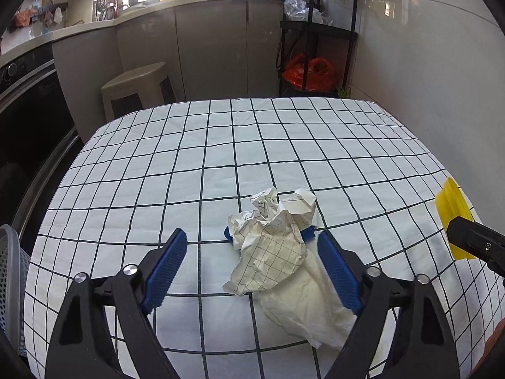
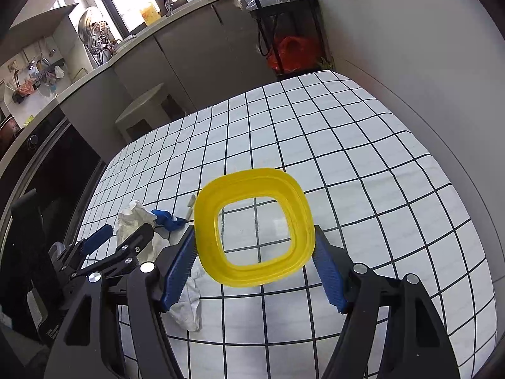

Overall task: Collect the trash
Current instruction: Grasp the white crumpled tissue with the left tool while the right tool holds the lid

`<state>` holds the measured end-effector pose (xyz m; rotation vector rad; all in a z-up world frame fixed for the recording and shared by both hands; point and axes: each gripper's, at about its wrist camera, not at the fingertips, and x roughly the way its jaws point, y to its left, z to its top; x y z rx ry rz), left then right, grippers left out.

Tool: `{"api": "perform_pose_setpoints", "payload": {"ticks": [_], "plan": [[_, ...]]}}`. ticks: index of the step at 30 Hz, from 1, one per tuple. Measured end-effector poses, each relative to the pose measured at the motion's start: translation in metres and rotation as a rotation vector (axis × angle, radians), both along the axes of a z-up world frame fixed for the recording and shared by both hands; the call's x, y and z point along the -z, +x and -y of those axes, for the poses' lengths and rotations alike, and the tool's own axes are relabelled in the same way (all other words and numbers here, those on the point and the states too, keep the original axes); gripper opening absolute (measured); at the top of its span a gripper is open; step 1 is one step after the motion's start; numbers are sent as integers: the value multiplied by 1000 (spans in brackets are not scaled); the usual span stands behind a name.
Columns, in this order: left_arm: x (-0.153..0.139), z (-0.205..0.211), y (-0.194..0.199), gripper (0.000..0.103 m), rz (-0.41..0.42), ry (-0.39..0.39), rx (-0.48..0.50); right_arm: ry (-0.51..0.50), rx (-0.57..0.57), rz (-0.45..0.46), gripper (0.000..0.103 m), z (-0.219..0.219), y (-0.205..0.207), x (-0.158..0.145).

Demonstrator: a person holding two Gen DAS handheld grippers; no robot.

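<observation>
Claws first: the left claw (image 1: pixel 252 265) sits low over the counter (image 1: pixel 157 164) with its blue pads spread wide apart, nothing clamped. Crumpled grid-printed paper (image 1: pixel 271 237) lies right between those pads, on top of a rumpled white tissue (image 1: pixel 303 303) that trails toward the near edge and brushes the right-hand pad. Peeking out just behind the paper is a scrap of blue material (image 1: pixel 307 232). All of it rests on the white cloth with black grid lines.

Over to the right claw (image 2: pixel 252 262): its pads are closed in on a yellow lid (image 2: pixel 252 227), a rounded-square frame with a clear centre, gripped at its left and right edges and held tilted above the cloth, the grid showing through the middle. From the left wrist view the same yellow lid (image 1: pixel 451 211) shows at the far right, held in that other claw.

In the right wrist view, the trash pile sits to the left: white paper and tissue (image 2: pixel 135 218), the blue scrap (image 2: pixel 165 219) beside it, and a small pale stick-like piece (image 2: pixel 190 207) just left of the lid's rim. What that piece is, I cannot tell.

Further out, a grey mesh basket (image 1: pixel 9 284) edges in at near left. Beyond the counter stand a beige stool (image 1: pixel 139 85) and a black shelf rack (image 1: pixel 318 31) with a red bag (image 1: pixel 311 72).
</observation>
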<state>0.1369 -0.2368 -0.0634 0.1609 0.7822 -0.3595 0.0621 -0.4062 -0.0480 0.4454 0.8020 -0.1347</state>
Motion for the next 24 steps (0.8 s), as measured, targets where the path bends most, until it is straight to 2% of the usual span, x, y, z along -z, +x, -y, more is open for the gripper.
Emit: {"api": "perform_pose_setpoints", "payload": {"ticks": [8, 18, 24], "plan": [[-6, -6, 0, 40, -4, -20, 3, -3, -8, -6, 68, -4, 0, 2], [-31, -29, -14, 37, 27, -41, -4, -4, -31, 9, 68, -10, -2, -2], [-43, -59, -38, 37, 81, -14, -34, -2, -55, 20, 68, -20, -8, -5]]}}
